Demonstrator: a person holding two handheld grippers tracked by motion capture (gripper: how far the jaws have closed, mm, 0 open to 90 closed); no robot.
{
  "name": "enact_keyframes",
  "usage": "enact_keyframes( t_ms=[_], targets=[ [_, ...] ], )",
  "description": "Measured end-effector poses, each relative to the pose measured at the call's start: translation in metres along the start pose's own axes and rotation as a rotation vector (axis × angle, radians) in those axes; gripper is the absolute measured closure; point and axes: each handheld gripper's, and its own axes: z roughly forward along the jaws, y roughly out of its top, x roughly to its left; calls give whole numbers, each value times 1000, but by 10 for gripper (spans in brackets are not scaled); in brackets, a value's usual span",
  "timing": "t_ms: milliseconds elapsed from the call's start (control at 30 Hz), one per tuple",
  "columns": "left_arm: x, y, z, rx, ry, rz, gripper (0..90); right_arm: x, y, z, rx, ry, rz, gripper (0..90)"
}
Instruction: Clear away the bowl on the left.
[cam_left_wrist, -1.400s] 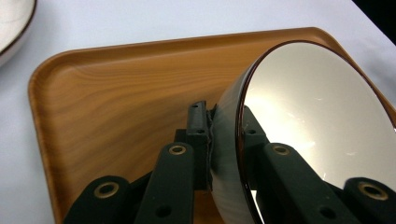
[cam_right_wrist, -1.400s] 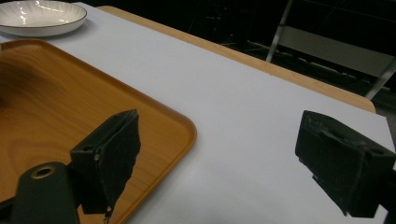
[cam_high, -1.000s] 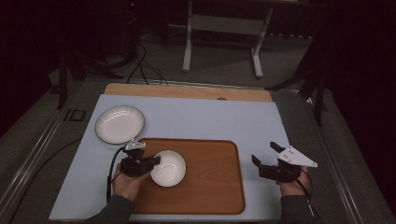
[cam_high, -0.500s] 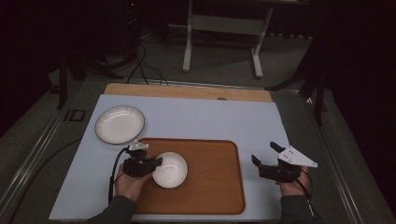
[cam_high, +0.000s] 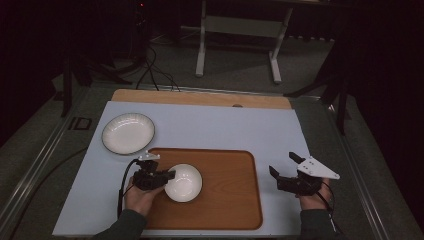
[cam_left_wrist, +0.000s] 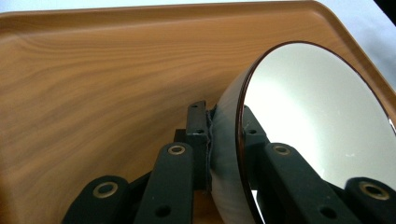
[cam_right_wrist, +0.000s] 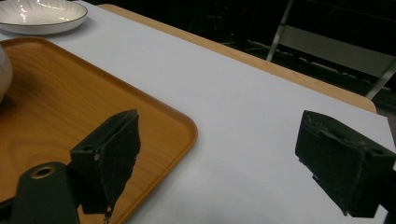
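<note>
A small white bowl (cam_high: 184, 182) sits over the left part of the wooden tray (cam_high: 230, 200). My left gripper (cam_high: 167, 176) is shut on the bowl's left rim. In the left gripper view the bowl (cam_left_wrist: 308, 121) has a dark edge, and one jaw is inside it, the other outside against its wall. My right gripper (cam_high: 284, 167) rests open to the right of the tray, over the pale mat. In the right gripper view its pads (cam_right_wrist: 116, 154) stand wide apart with nothing between them, and the tray (cam_right_wrist: 70, 107) corner lies beneath the left one.
A larger white ribbed plate (cam_high: 128, 133) lies on the mat beyond the tray's left corner, also in the right gripper view as the plate (cam_right_wrist: 39, 16). The pale mat (cam_high: 225, 127) covers a wooden table top. A metal stand (cam_high: 239, 30) is on the floor behind.
The bowl and my left gripper have shifted slightly right and toward me over the tray. The right gripper has stayed put.
</note>
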Motion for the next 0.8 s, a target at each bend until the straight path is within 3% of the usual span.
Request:
enact_keyframes(
  t_ms=[467,800],
  targets=[
    [3,-1,5,21,-2,-22,776,0,0,0,1,0,-1,135],
    [3,2,-7,-46,-33,-26,660,0,0,0,0,-3,0,135]
  ],
)
